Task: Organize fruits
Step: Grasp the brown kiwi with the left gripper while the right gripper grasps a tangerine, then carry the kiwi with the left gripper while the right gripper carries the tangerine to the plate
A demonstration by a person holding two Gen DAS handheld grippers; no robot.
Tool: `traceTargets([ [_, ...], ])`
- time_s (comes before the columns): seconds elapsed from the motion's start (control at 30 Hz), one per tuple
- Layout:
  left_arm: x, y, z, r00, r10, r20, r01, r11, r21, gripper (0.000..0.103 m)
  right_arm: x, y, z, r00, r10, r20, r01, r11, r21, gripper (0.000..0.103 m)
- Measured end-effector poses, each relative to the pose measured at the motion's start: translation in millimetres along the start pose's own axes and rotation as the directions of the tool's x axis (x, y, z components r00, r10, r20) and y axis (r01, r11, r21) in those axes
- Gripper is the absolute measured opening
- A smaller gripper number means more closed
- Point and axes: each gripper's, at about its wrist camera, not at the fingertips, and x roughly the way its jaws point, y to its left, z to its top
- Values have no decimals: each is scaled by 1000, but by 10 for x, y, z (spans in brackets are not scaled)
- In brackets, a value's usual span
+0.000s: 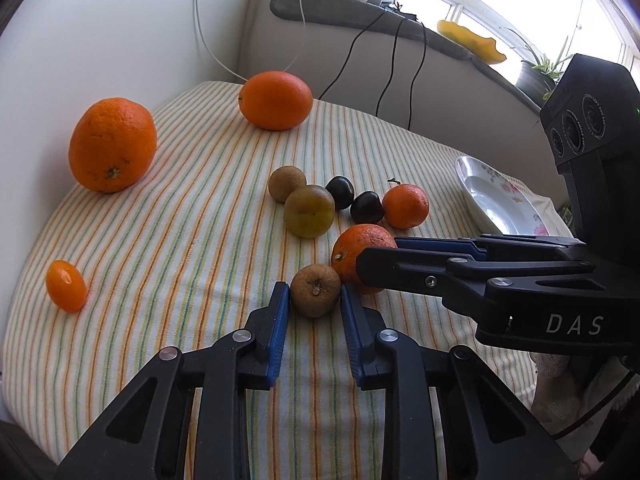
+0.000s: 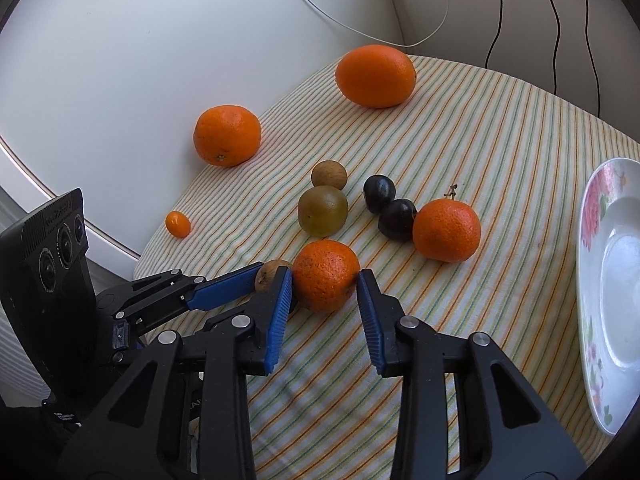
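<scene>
Fruits lie on a striped tablecloth [image 1: 180, 240]. My left gripper [image 1: 315, 292] has its blue pads on both sides of a small brown fruit [image 1: 315, 290] that rests on the cloth. My right gripper [image 2: 325, 280] has its pads on both sides of a tangerine [image 2: 326, 274], which also rests on the cloth. The brown fruit touches that tangerine [image 1: 356, 246]. Behind them lie a green-brown fruit [image 1: 309, 211], another brown fruit [image 1: 287, 183], two dark plums [image 1: 340, 192] [image 1: 367, 207] and a second tangerine [image 1: 405, 205].
Two big oranges [image 1: 113, 144] [image 1: 276, 100] sit at the far left, and a kumquat [image 1: 66, 286] near the left edge. A flowered white plate [image 2: 612, 280] lies at the right. Cables hang behind the table against the wall.
</scene>
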Motion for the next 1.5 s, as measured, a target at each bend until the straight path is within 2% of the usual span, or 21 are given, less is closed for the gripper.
traceTargets([
  [0.23, -30, -12, -12, 1000, 1, 4, -1, 1000, -1, 24, -93, -11, -37, 1000, 4, 24, -4, 1000, 7, 33],
  [0.3, -47, -22, -12, 1000, -4, 5, 4, 1000, -2, 24, -140, -33, -44, 999, 2, 35, -3, 1000, 17, 28],
  [0.37, -57, -52, -15, 1000, -1, 7, 1, 1000, 7, 24, -196, -63, -46, 999, 9, 46, -10, 999, 30, 28],
  [0.57, -33, -45, -40, 1000, 4, 2, -4, 1000, 3, 24, -164, -57, -54, 1000, 2, 27, -2, 1000, 3, 27],
  [0.67, -69, -41, -42, 1000, 12, 6, -12, 1000, 2, 24, -136, -23, -43, 1000, -8, 17, 8, 1000, -16, 28],
  [0.73, -84, -18, -38, 1000, 18, 10, -18, 1000, -1, 24, -85, 0, -44, 1000, -14, -8, 14, 1000, -26, 42],
  [0.77, -92, -5, -38, 1000, 20, 12, -20, 1000, -4, 24, -57, 21, -52, 1000, -26, -10, 25, 999, -37, 43],
  [1.0, -135, -2, -27, 1000, 21, 22, -21, 1000, -4, 24, -69, 85, -67, 1000, -22, 2, 22, 998, -55, 38],
  [1.27, -154, -185, 60, 999, -12, 39, 11, 999, 35, 24, -406, -61, -77, 997, -17, 81, 18, 1000, -13, 38],
  [1.5, -68, -517, 156, 997, -74, 33, 71, 993, 90, 24, -834, -348, -196, 986, -82, 146, 77, 996, 40, 38],
])
